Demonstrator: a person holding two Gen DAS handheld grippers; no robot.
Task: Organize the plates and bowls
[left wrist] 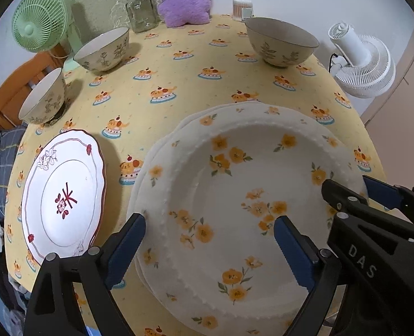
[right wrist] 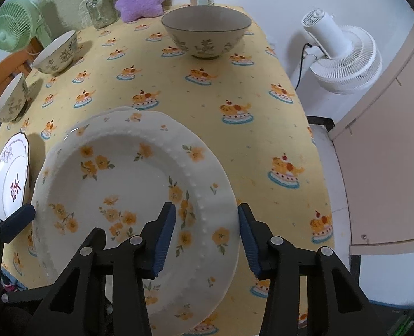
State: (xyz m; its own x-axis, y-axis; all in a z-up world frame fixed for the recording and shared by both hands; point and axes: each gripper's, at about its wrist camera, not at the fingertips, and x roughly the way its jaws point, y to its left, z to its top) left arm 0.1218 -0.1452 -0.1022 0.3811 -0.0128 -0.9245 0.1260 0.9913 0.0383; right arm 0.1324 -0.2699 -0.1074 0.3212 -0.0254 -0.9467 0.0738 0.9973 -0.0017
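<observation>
Yellow-flowered plates (left wrist: 248, 196) sat stacked near the front edge of the cake-print tablecloth (left wrist: 179, 84), apparently gathered into one pile, while a red-trimmed plate (left wrist: 64, 196) lay just beside them on the left and three leaf-patterned bowls (left wrist: 281, 42) stood well apart toward the back. Both grippers pointed steeply down over the stack. The left gripper (left wrist: 209, 240) had its jaws wide apart, straddling the top plate's left rim without gripping it. The right gripper (right wrist: 205, 238) bracketed the right rim, jaws narrower; whether its pads pressed the plate could not be told.
</observation>
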